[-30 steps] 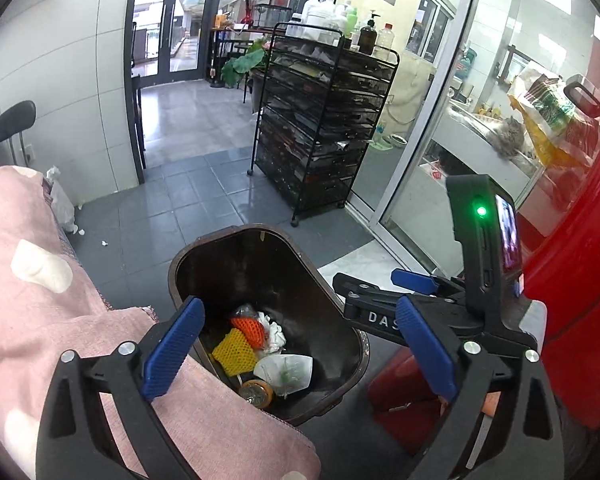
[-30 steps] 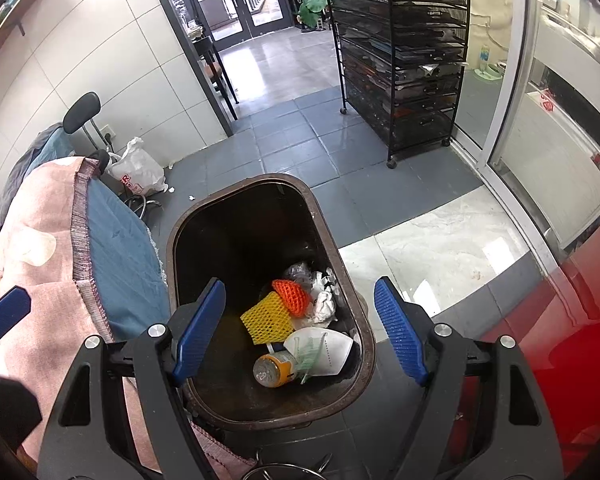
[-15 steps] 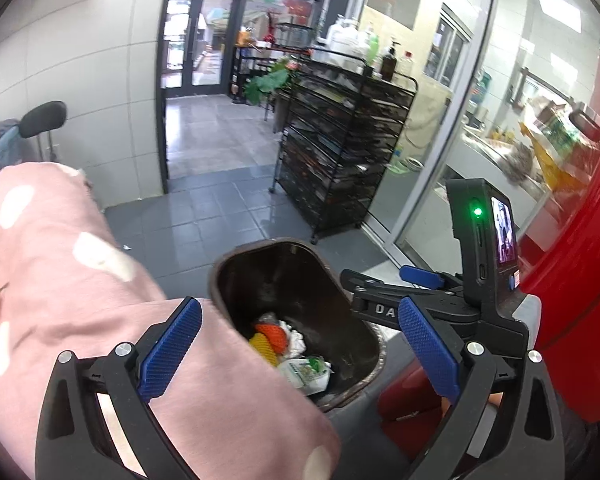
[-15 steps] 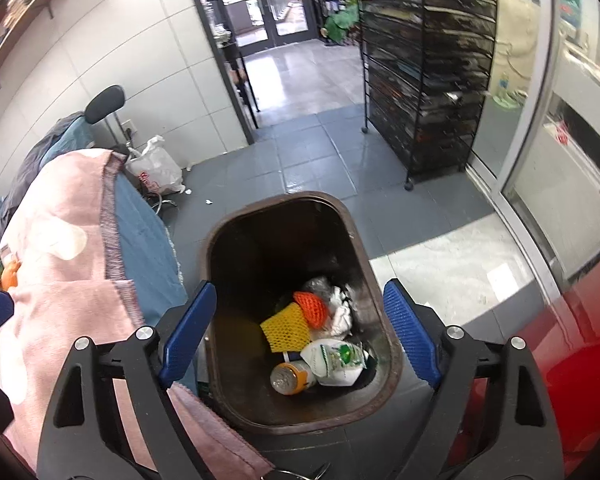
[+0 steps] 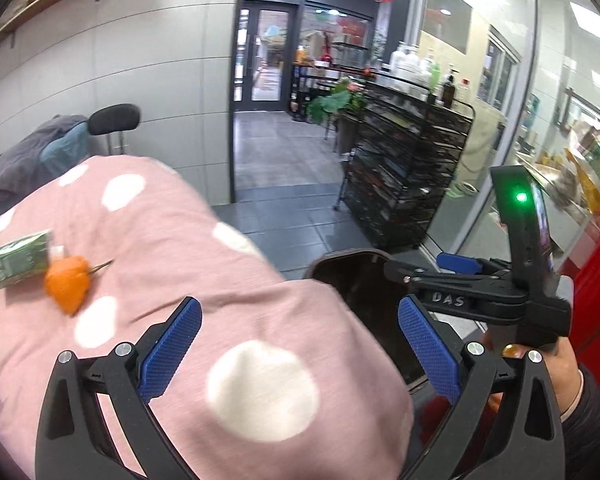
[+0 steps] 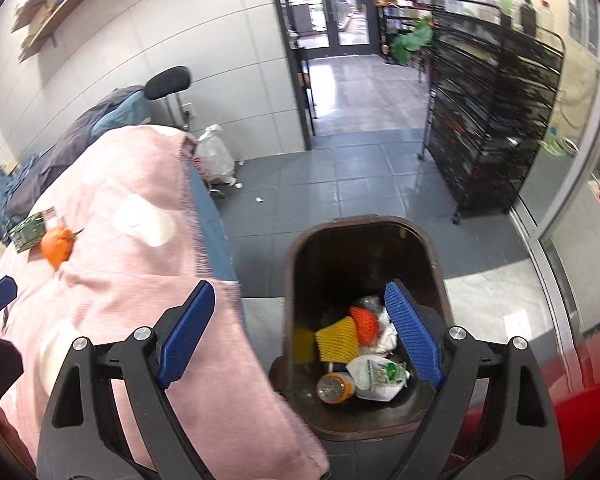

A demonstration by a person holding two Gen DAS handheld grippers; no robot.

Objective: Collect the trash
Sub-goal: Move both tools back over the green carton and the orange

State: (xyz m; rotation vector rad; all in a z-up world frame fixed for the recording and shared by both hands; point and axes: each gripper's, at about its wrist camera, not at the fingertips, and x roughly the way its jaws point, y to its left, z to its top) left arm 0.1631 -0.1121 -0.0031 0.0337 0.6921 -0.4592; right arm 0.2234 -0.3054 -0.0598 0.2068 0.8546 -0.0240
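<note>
A brown trash bin stands on the floor beside a bed with a pink spotted blanket. In the bin lie a yellow foam net, an orange net, a white packet and a small bottle. On the blanket rest a green carton and an orange piece of trash. My left gripper hangs open and empty over the blanket, right of both. My right gripper stands wide open and empty above the bin's left rim.
A black wire rack stands at the right by a glass wall. A white plastic bag lies on the grey tile floor behind the bed. A red surface borders the bin on the right. A person's hand holds the right gripper.
Both views rose and swung left from the bin toward the bed. The carton and orange piece came into sight. The right gripper's jaws widened a little.
</note>
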